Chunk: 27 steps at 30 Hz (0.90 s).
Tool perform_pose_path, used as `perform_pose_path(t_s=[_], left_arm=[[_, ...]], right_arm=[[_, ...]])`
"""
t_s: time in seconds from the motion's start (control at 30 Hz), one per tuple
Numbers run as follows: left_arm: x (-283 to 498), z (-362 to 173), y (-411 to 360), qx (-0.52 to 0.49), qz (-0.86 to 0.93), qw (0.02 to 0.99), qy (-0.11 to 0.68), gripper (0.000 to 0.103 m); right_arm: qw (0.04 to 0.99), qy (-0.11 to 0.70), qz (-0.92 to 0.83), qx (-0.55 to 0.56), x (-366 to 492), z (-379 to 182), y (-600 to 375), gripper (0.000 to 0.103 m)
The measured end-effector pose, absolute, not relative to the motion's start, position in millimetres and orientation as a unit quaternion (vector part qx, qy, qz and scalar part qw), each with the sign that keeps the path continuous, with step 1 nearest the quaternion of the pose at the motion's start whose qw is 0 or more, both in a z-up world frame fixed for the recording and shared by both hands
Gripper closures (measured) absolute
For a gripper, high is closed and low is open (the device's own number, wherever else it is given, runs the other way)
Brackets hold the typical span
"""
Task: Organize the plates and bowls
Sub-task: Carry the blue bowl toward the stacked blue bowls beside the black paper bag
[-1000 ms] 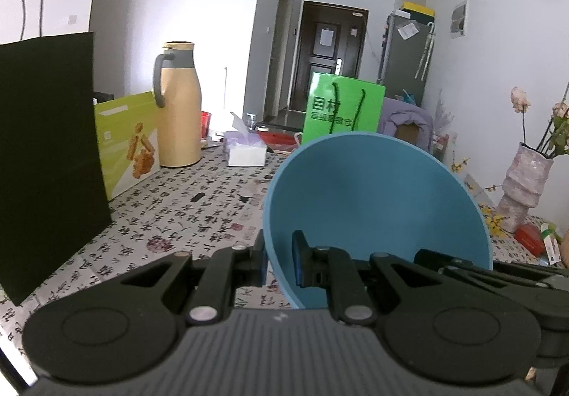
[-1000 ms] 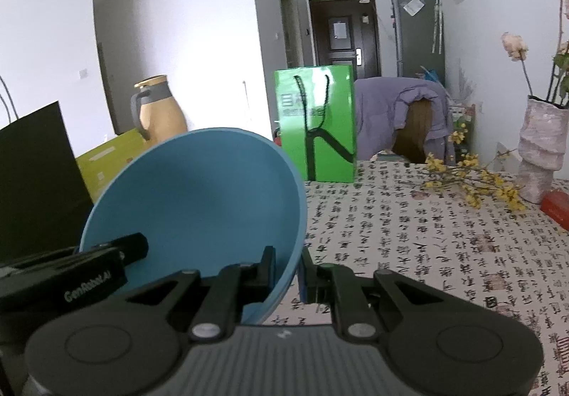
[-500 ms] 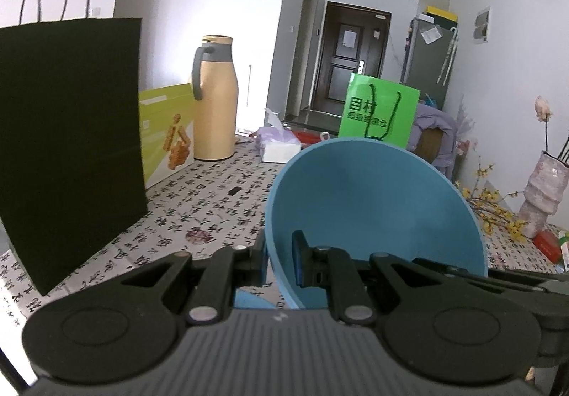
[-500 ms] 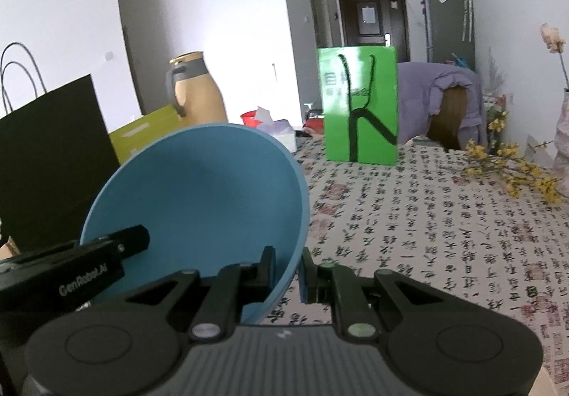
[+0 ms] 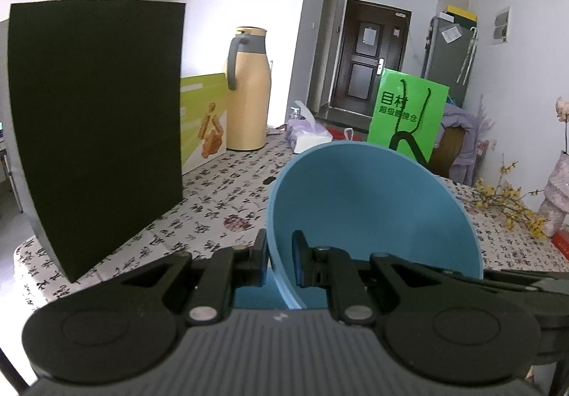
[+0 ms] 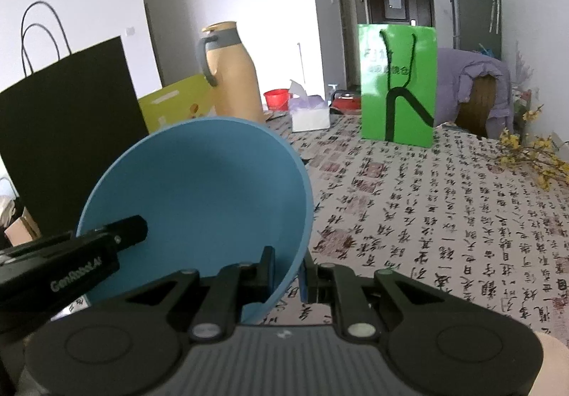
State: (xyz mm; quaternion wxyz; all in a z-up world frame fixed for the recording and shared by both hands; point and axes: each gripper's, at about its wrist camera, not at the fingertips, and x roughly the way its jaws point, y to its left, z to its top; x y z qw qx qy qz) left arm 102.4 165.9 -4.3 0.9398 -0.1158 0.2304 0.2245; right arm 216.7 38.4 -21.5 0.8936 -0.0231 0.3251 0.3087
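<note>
1. Above the near end of the bench, with its calligraphy-print cloth, the blue bowl hangs tilted, its open side toward the cameras, carried by both tools at once.
2. The left tool is clamped on the bowl's left rim; the right tool is clamped on its right rim, one finger inside and one outside in each case.
3. Since a second ago the whole pair has travelled across the room and dipped a little: the black paper bag and tan jug now loom larger, and more cloth shows.
4. A sliver of another blue surface now shows under the left tool; whether it is a second dish I cannot tell. My reading is that the bowl is being brought toward its set-down spot.
</note>
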Motion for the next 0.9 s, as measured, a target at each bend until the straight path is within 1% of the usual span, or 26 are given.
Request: perform_pose_path(t_s=[0.47, 0.9], left_arm=[[77.3, -19.9, 182.4, -0.127, 0.251, 0.927, 0.249, 0.089], [65.9, -32.9, 187.4, -0.132, 0.262, 0.915, 0.278, 0.089]], right_arm=[[0.876, 0.343, 0.335, -0.055, 200.8, -39.0, 65.0, 0.09], [0.876, 0.322, 0.339, -0.119, 178.4, -49.7, 82.7, 0.088]])
